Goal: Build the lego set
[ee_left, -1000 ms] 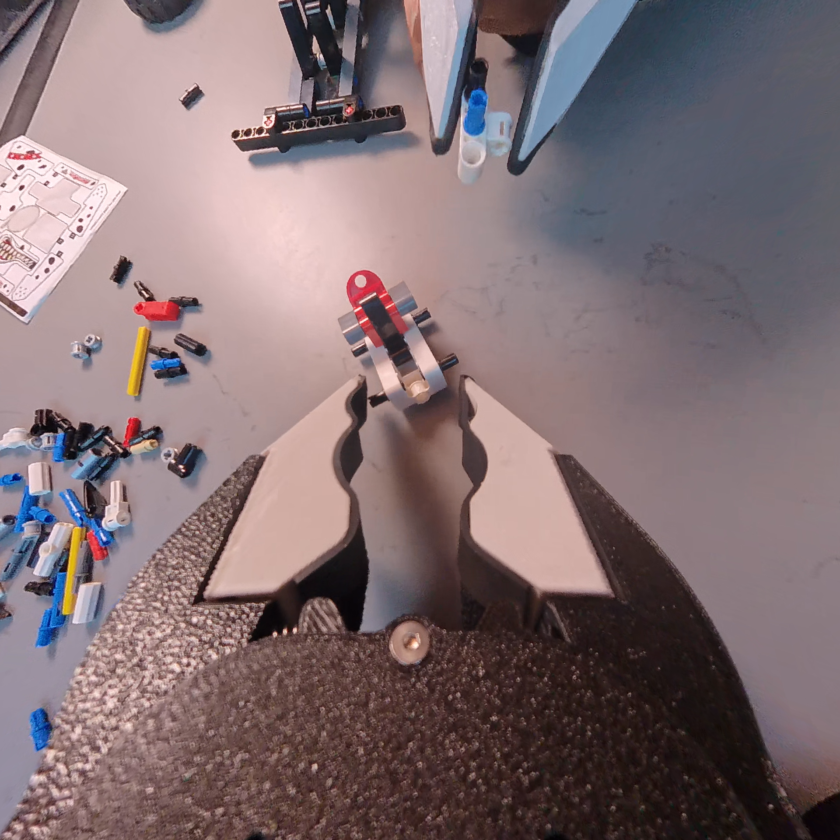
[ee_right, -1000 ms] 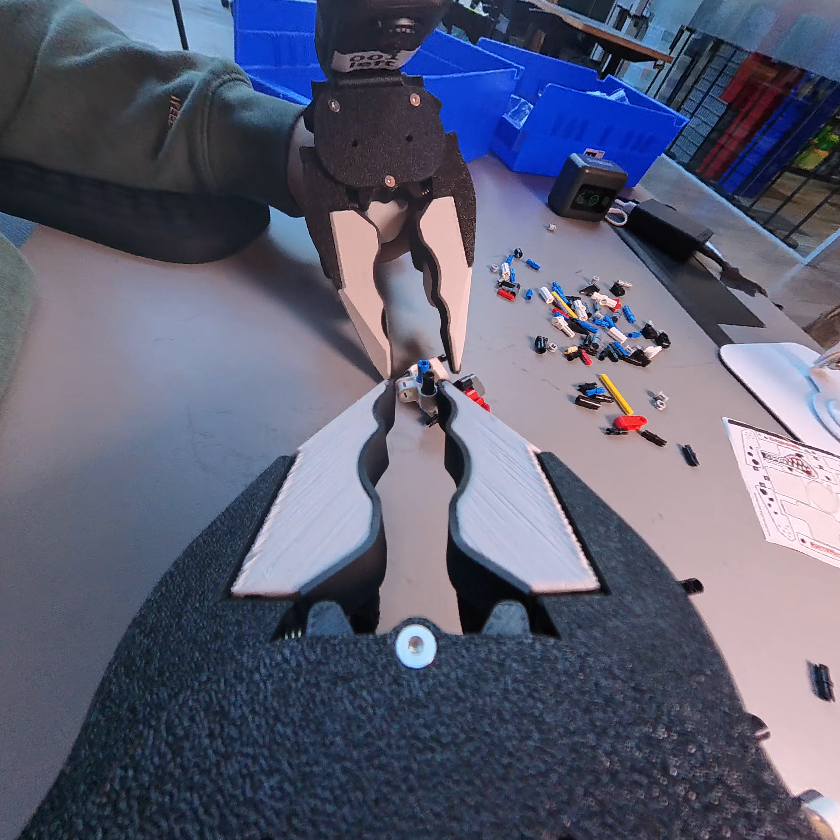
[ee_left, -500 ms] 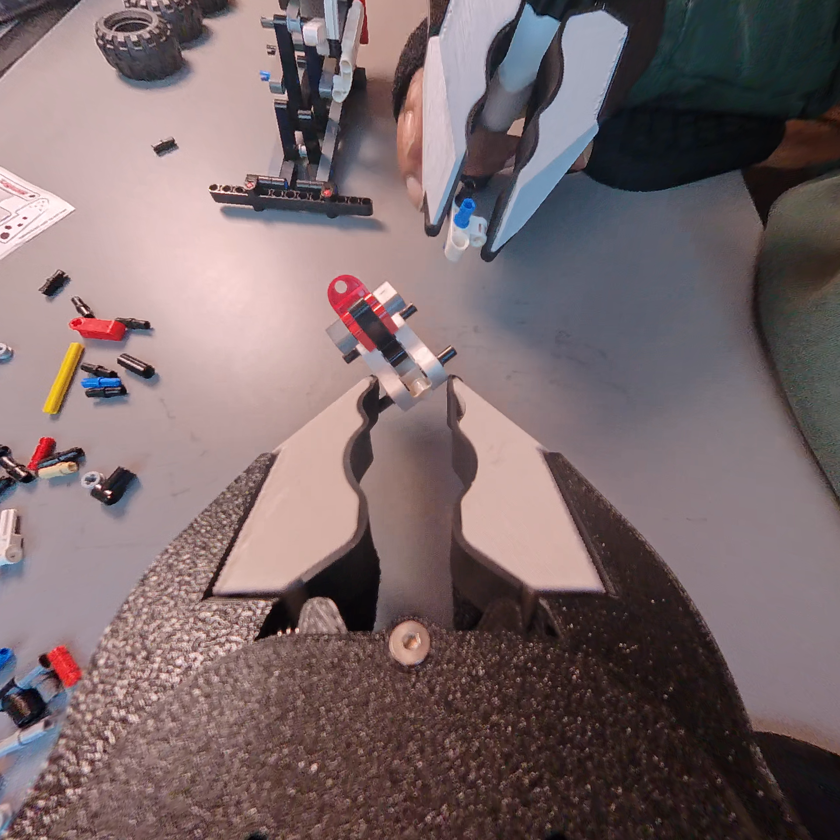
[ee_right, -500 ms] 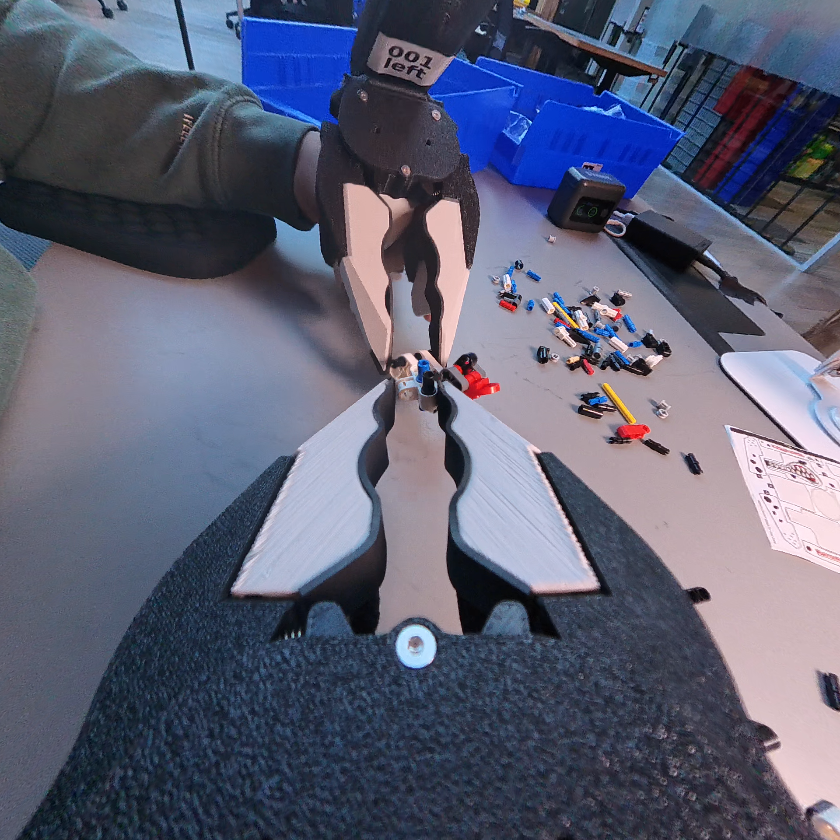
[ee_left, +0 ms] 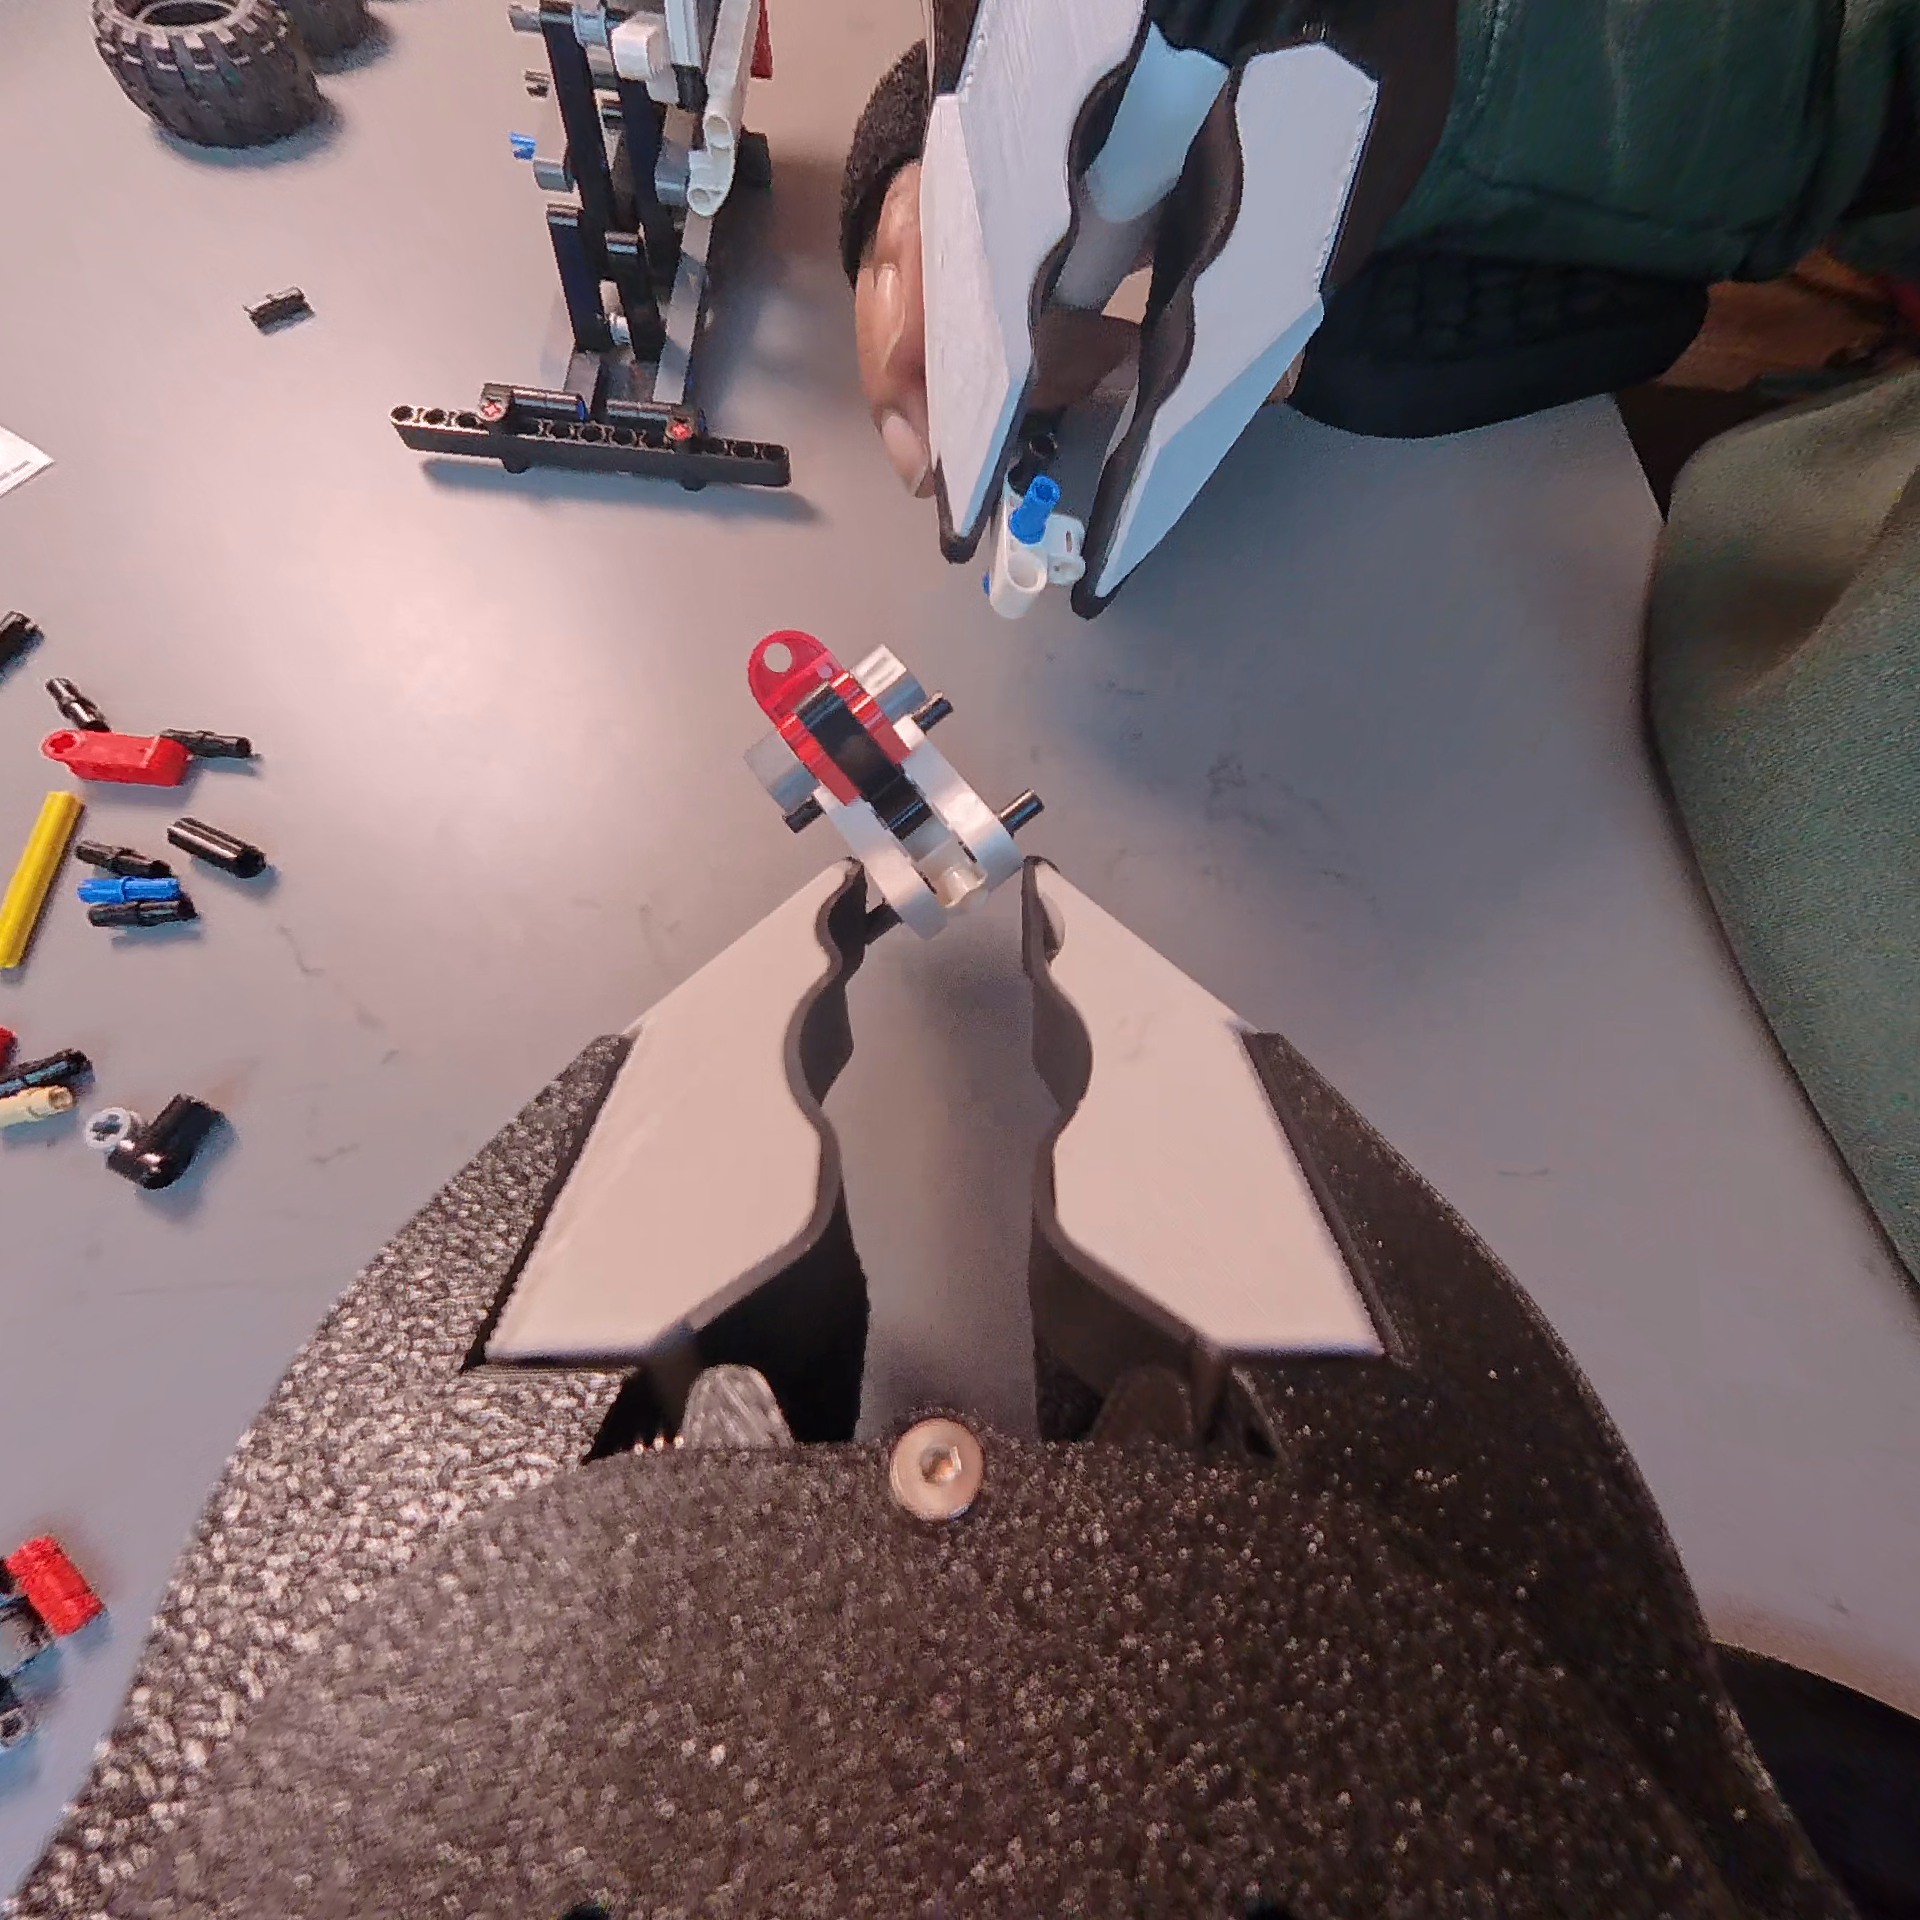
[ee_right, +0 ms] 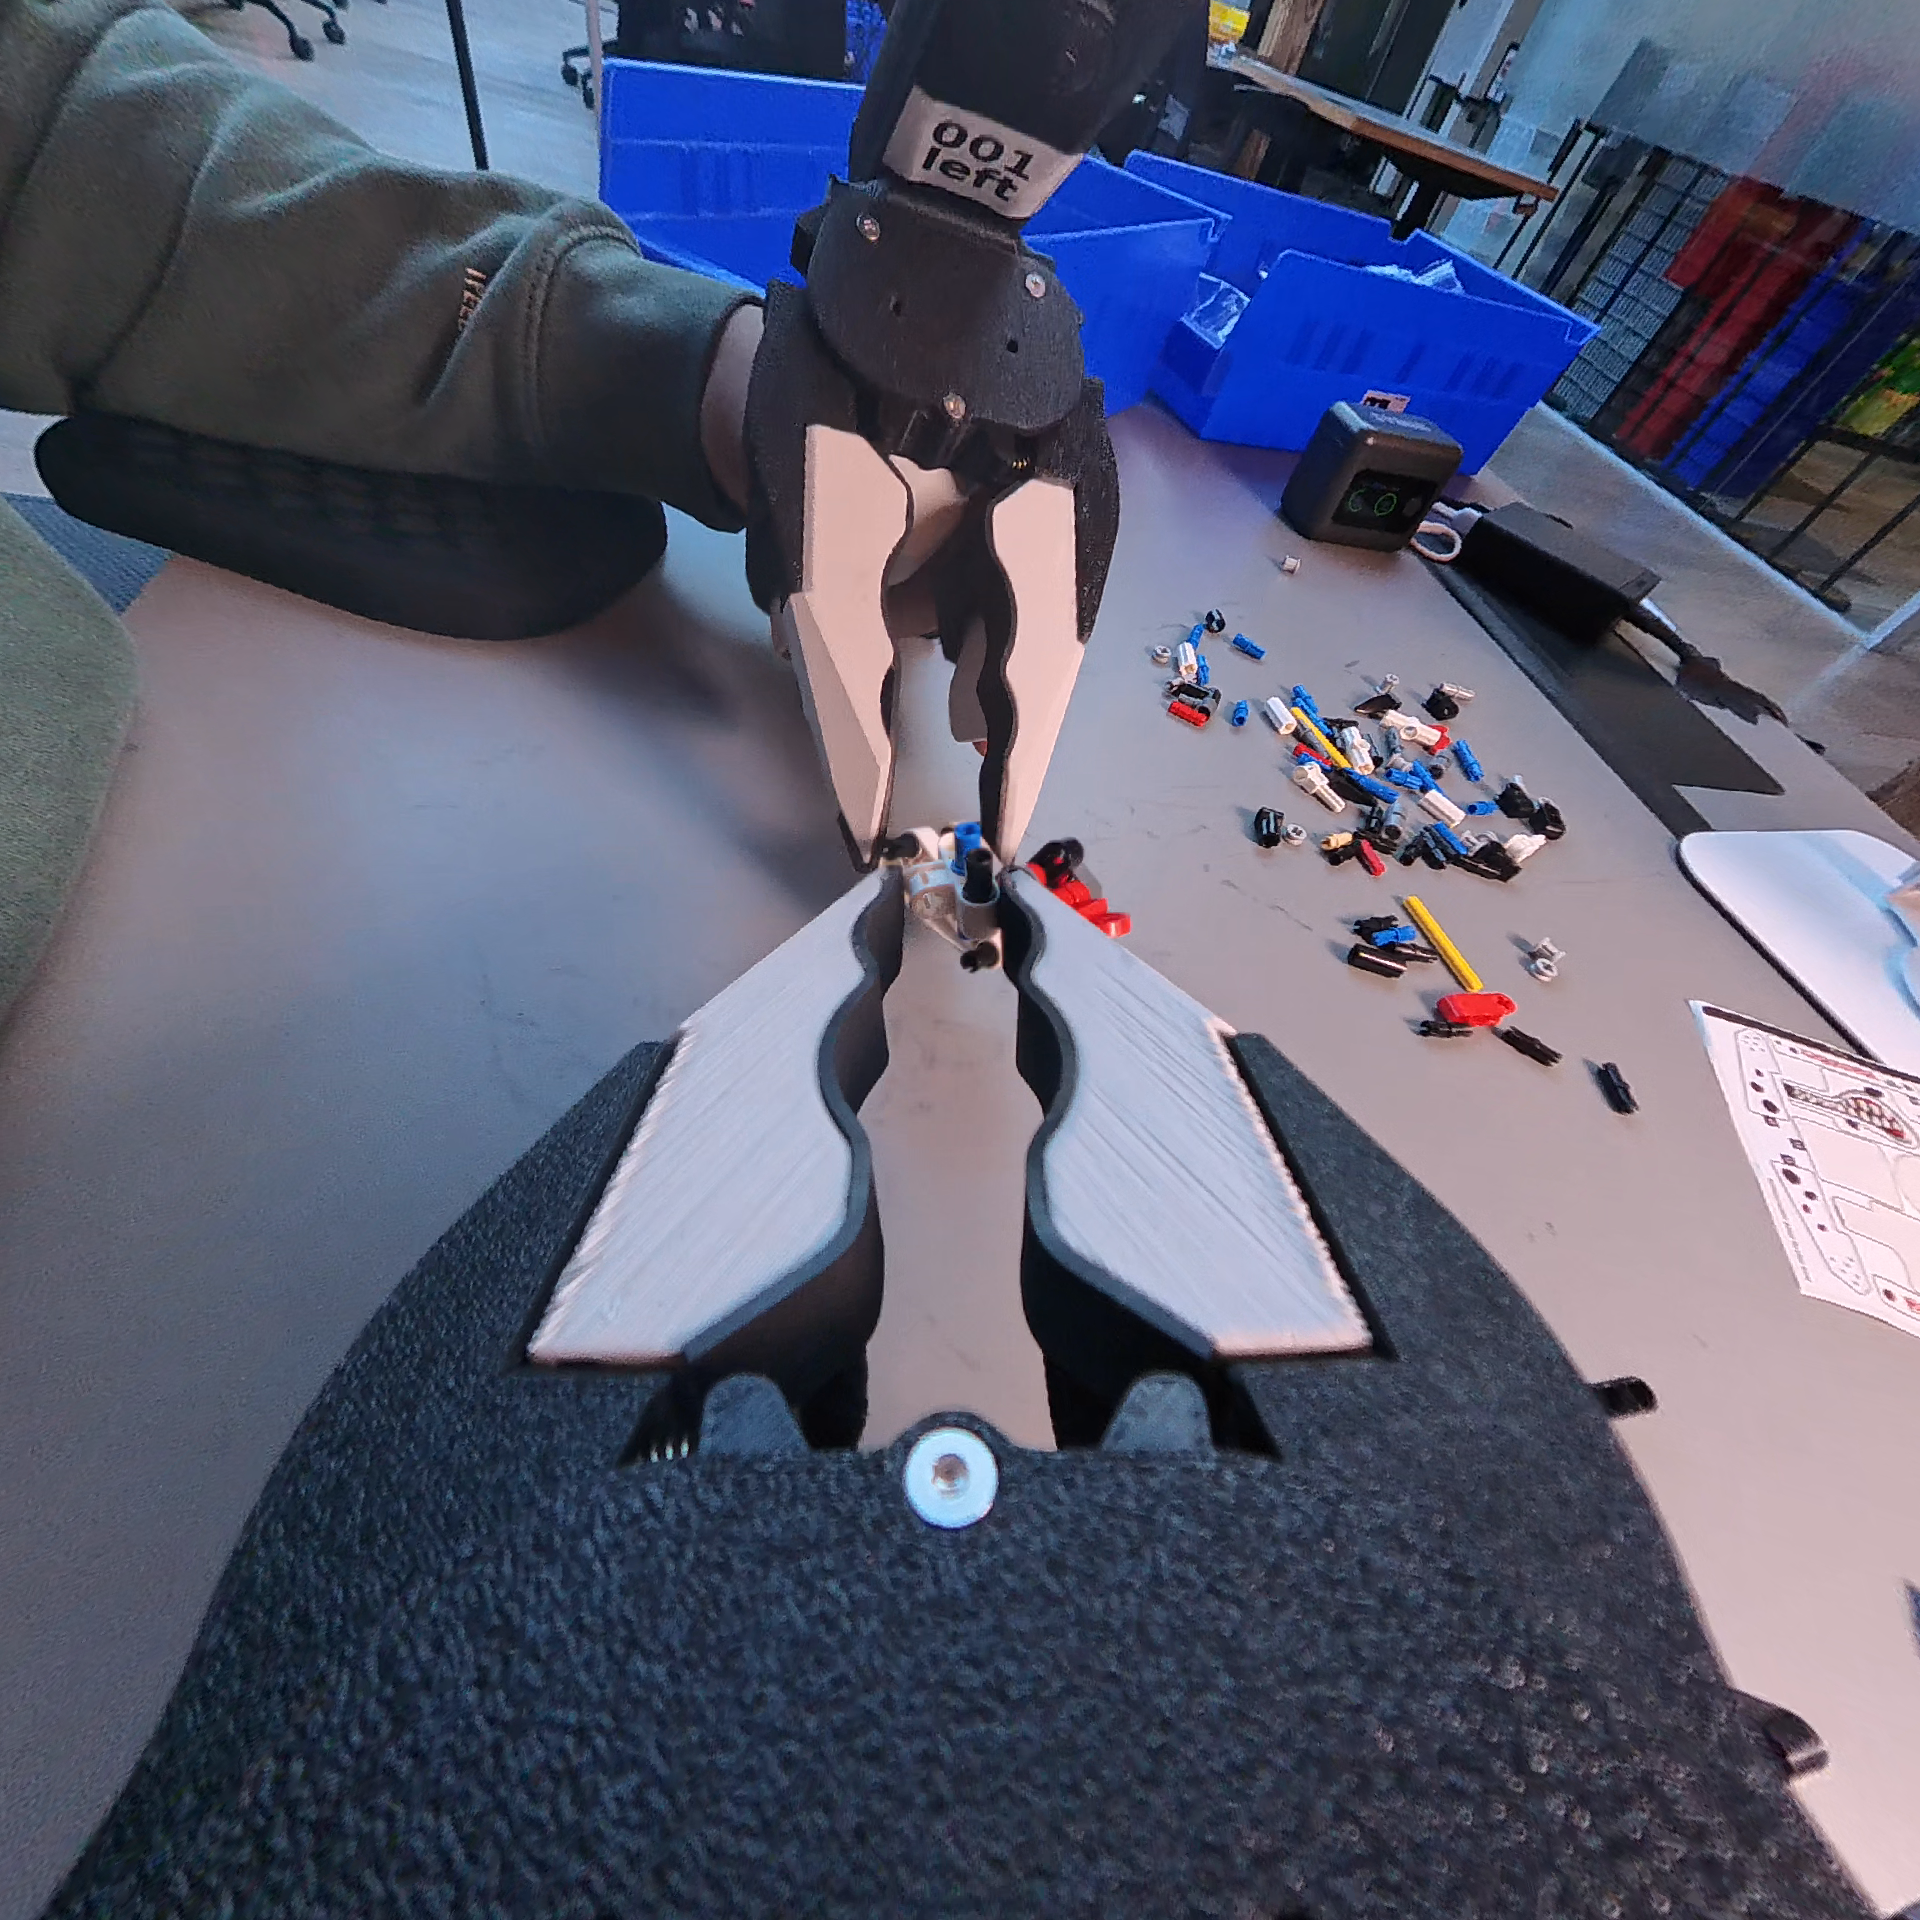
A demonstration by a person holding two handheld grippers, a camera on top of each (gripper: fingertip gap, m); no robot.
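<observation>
Two grips on: left gripper pinching grey-red subassembly at tips, right gripper clamping white connector just ahead. Risky mating, probably: shallow tip hold, could pivot or drop under push.

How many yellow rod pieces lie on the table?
1. The yellow rod lies at the near edge of the scattered pieces, beside the red connector. Another yellowish piece sits in the pile; more may be hidden.

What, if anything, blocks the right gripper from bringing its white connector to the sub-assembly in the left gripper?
Probably nothing: the right gripper, shut on the white connector, hangs just beyond the red-and-grey sub-assembly in the left gripper, open air between.
</observation>
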